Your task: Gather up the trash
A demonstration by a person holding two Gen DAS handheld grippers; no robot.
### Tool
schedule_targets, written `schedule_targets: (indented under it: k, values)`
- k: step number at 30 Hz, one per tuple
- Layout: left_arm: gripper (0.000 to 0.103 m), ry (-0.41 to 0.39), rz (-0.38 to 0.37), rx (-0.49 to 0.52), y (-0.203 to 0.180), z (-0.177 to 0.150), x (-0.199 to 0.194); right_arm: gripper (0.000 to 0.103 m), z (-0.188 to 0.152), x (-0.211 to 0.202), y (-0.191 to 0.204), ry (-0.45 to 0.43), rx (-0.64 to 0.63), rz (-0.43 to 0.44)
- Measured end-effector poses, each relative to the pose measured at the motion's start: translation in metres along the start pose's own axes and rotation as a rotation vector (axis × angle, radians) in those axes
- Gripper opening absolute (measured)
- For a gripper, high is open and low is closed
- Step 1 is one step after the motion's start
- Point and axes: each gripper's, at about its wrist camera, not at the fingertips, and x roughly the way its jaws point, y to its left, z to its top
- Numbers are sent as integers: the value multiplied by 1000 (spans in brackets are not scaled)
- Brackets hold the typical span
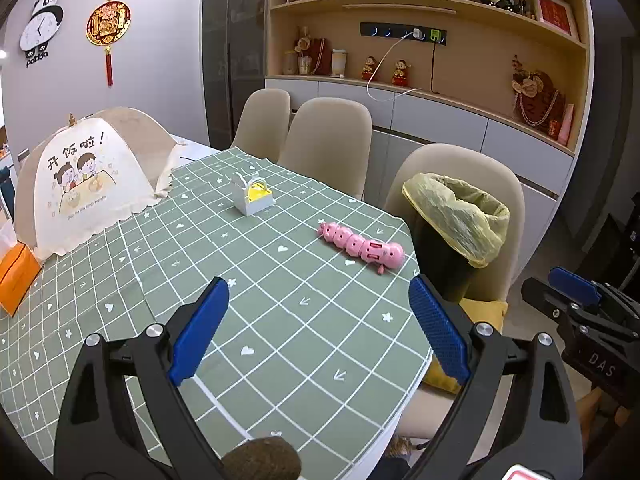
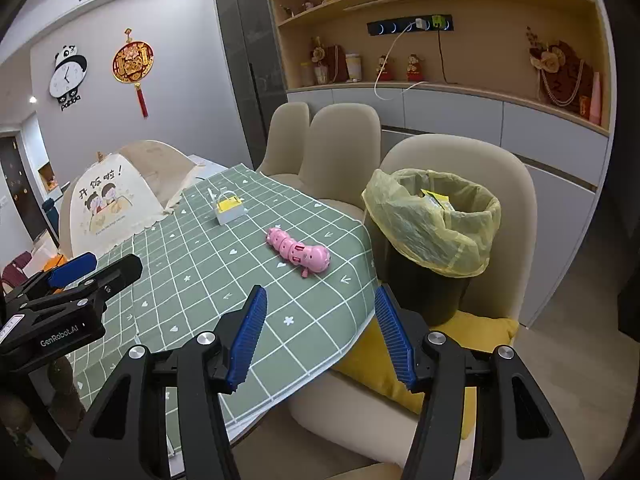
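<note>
A black bin lined with a yellow bag (image 1: pixel 460 216) (image 2: pixel 432 224) stands on a beige chair at the table's right end. A yellow packet (image 2: pixel 436 200) lies inside it. On the green checked tablecloth (image 1: pixel 280 320) (image 2: pixel 192 264) lie a pink segmented toy (image 1: pixel 362 246) (image 2: pixel 300 252) and, farther back, a small grey box with yellow contents (image 1: pixel 254 196) (image 2: pixel 229 206). My left gripper (image 1: pixel 318 284) hovers open over the cloth, holding nothing. My right gripper (image 2: pixel 320 292) is open and empty above the table's edge, short of the toy and left of the bin.
A folding mesh food cover (image 1: pixel 92 176) (image 2: pixel 112 200) fills the table's far left, with an orange tissue box (image 1: pixel 16 276) beside it. Beige chairs (image 1: pixel 328 140) line the far side. A yellow cushion (image 2: pixel 372 364) lies on the bin's chair. Shelves and cabinets stand behind.
</note>
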Motion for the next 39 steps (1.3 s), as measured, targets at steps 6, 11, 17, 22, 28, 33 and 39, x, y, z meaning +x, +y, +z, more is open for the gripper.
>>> schedule_targets:
  k: [6,11,17,22,28,33,39]
  values:
    - [87,-12,-3,2,2,-4,-10,53,-5,-12,4,-22,13,-5]
    - [87,-19,-3,1,1,-5,-15,53,-5,-14,6,-23,-1,-1]
    - [87,-21,-2,5,1,-6,-19,53,-5,-18,10,-33,-9,-1]
    - [87,-24,-15,15,-1,-5,-20,53,-4,-18,11,-38,-14,-8]
    - [87,-19,-21,12,-2,-6,-19,53,-4,-18,11,-36,-9,-14]
    - [87,-14,-26,11,-3,-7,-19,53,-6,-17,9,-28,-6,-14]
    - [87,-10,-30,14,-3,-8,-18,53,-6,-17,7,-31,-1,-17]
